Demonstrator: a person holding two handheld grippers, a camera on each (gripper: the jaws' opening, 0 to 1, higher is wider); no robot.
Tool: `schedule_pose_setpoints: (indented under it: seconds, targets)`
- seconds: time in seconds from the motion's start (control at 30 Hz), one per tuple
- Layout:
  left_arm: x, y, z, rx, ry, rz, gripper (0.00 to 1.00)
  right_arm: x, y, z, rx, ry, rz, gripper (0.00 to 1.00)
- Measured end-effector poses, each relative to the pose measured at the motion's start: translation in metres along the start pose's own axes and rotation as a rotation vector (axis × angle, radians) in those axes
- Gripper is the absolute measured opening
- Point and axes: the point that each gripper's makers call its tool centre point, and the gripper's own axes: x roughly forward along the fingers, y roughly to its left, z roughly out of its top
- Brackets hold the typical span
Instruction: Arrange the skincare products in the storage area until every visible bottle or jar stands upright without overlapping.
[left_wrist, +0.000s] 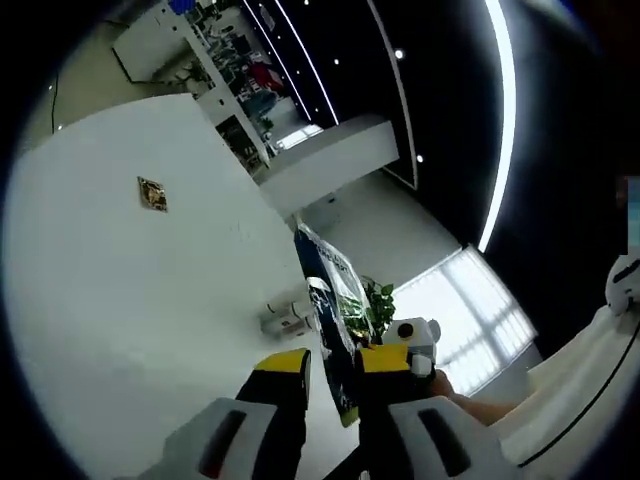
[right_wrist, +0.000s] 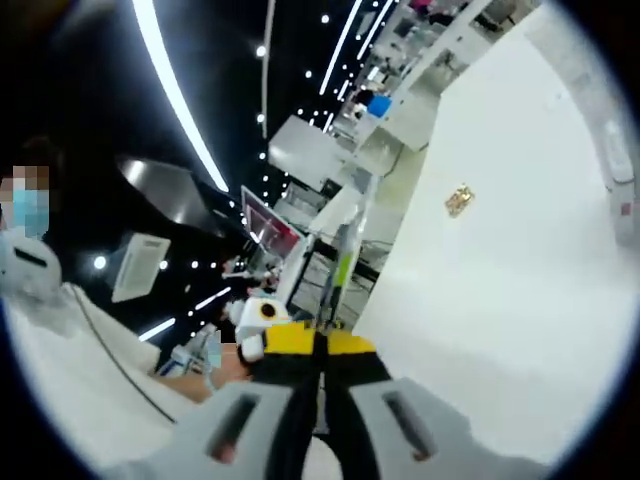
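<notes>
A flat blue, white and green sachet (left_wrist: 330, 300) rises edge-on between the jaws of my left gripper (left_wrist: 334, 362). It lies against the right yellow fingertip (left_wrist: 385, 358), with a thin gap to the left one, so the jaws stand apart. In the right gripper view the same sachet (right_wrist: 347, 250) shows as a thin pale strip. It comes up out of my right gripper (right_wrist: 320, 345), whose yellow-tipped jaws are shut on its lower end. Both grippers are side by side, raised and pointing up at a wall and the ceiling. The right gripper (left_wrist: 412, 338) shows just beyond my left gripper's right finger.
A white wall (left_wrist: 120, 300) with a small gold plaque (left_wrist: 152, 194) fills the left. A dark ceiling with light strips (left_wrist: 500, 120) lies to the right. A person's hand (left_wrist: 465, 408) and white sleeve (left_wrist: 580, 390) are close by. Shelving (right_wrist: 400, 90) stands far off.
</notes>
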Motion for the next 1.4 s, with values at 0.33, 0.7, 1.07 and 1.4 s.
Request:
schedule_pose_setpoints:
  seconds: [0.33,0.7,1.07,1.4]
  targets:
    - [-0.039,0.019,0.0,-0.068,-0.112,0.093,0.24,0.005,-0.047,0.032,-0.011,0.032,-0.082,0.0]
    - [-0.079,0.023,0.003,-0.054,-0.182,0.15,0.24,0.008,-0.123,0.036,0.018,0.077,-0.291,0.0]
    - [-0.126,0.023,-0.014,-0.049,-0.234,0.224,0.23,-0.006,-0.169,0.032,0.027,0.104,-0.44,0.0]
    - [-0.123,0.026,-0.016,-0.096,-0.267,0.224,0.23,-0.018,-0.191,0.032,0.05,0.108,-0.543,0.0]
